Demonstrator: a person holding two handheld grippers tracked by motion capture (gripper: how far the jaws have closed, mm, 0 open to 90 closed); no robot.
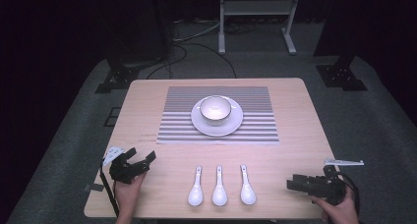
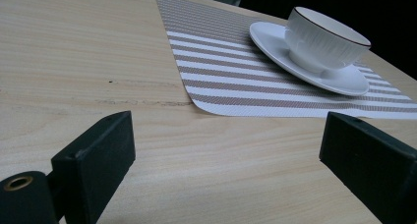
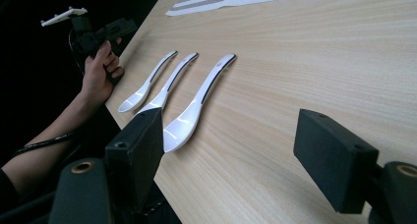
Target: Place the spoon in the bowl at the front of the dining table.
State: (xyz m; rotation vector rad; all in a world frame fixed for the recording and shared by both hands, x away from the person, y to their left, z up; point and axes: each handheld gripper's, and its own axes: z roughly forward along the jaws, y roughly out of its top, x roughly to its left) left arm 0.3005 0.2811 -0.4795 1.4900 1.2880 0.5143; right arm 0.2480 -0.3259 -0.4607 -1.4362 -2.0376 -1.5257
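Three white spoons (image 1: 219, 185) in a row near desk (image 1: 147, 111) front edge, between left claw (image 1: 142, 160) and right claw (image 1: 294, 183) (both spread, holding nothing).

Pale matt wood-grain table (image 1: 295, 135), woven striped placemat (image 1: 255, 98), glossy white ceramic spoons (image 1: 219, 187), bowl (image 1: 215, 109), saucer (image 1: 235, 123)

Three white ceramic spoons (image 1: 219, 185) lie side by side, near my edge of the counter (image 1: 295, 135), between my hands. Bowls face up toward me, handles pointing away. Evenly spaced, not touching.
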